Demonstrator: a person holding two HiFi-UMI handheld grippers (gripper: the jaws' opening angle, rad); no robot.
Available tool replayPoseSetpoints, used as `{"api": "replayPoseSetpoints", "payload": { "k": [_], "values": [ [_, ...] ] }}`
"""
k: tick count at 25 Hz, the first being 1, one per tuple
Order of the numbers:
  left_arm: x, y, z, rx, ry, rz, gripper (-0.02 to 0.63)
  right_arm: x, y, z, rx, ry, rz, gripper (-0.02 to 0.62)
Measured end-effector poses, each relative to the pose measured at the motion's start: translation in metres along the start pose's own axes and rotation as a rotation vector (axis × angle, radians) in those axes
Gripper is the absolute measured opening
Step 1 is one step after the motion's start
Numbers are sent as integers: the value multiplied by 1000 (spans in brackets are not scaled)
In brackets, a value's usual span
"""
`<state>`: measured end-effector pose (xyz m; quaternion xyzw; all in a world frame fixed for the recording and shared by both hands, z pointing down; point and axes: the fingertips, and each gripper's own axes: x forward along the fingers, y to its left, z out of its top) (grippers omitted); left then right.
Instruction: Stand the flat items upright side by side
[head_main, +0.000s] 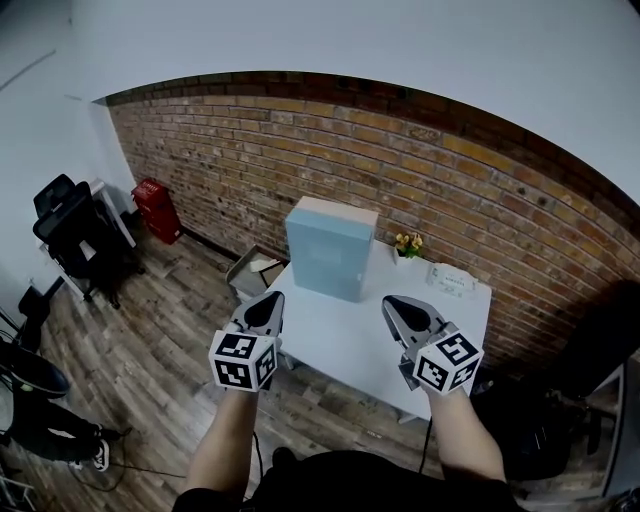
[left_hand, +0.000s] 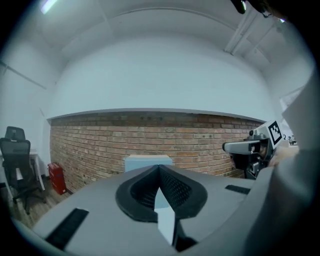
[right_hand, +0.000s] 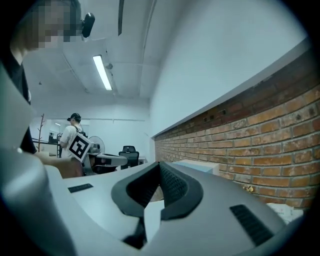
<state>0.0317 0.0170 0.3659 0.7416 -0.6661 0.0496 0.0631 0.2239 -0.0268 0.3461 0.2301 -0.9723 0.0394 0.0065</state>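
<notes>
Brick wall (head_main: 480, 190) backs the table (head_main: 340, 345), its blue box (left_hand: 148, 162) half hidden behind my left claw (left_hand: 159, 169), right claw (head_main: 396, 304) alongside, both level, shut, empty.

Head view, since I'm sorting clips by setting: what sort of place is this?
Probably an office or studio workspace, indoors. A black office chair stands at a desk on a wood floor, and a white table sits against a bare brick wall.
</notes>
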Motion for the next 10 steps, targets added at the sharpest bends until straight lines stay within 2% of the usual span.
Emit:
{"api": "replayPoseSetpoints", "payload": {
  "k": [10],
  "values": [
    [-2,17,-8,-3,-6,-20,17,6,7,-1,47,-25,-54,15]
  ]
}}
